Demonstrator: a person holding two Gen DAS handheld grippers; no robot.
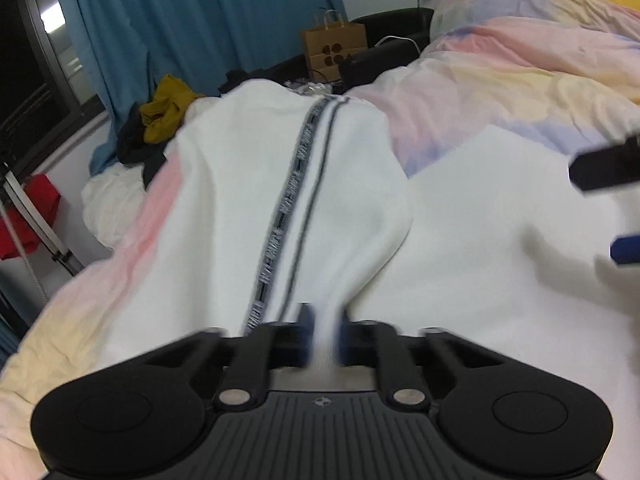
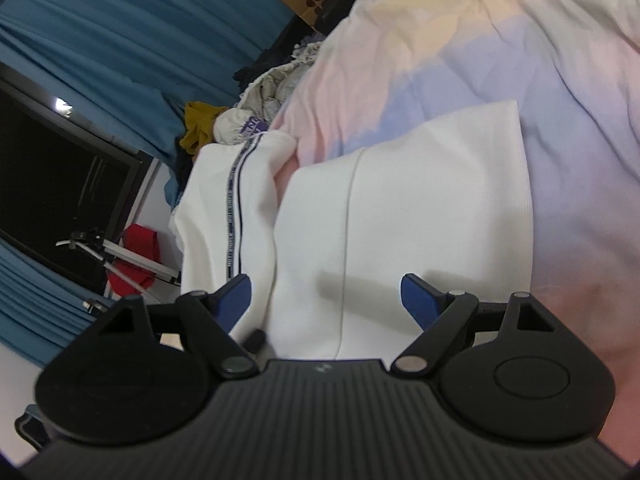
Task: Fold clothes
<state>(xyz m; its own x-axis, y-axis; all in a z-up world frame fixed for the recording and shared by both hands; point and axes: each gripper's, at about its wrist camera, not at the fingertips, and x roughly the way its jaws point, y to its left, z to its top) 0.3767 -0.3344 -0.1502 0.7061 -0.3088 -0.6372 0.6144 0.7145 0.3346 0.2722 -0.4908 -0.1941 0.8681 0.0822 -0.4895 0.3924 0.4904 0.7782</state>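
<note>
A white sweatshirt (image 1: 480, 240) with a dark patterned stripe down its sleeve (image 1: 296, 184) lies on the pastel duvet (image 1: 500, 80). My left gripper (image 1: 323, 334) is shut on the sleeve's end and holds it lifted, with the sleeve stretching away from me. My right gripper (image 2: 326, 300) is open and empty, hovering over the sweatshirt's body (image 2: 420, 208); its fingers (image 1: 608, 176) also show at the right edge of the left wrist view. The striped sleeve (image 2: 236, 208) runs along the left side in the right wrist view.
A pile of other clothes, one mustard yellow (image 1: 168, 108), lies at the bed's far left. A brown paper bag (image 1: 334, 46) stands behind. Blue curtains (image 1: 192, 20) and a dark window (image 2: 48, 184) are at the left. A tripod (image 2: 132, 260) and red cloth (image 2: 138, 252) stand beside the bed.
</note>
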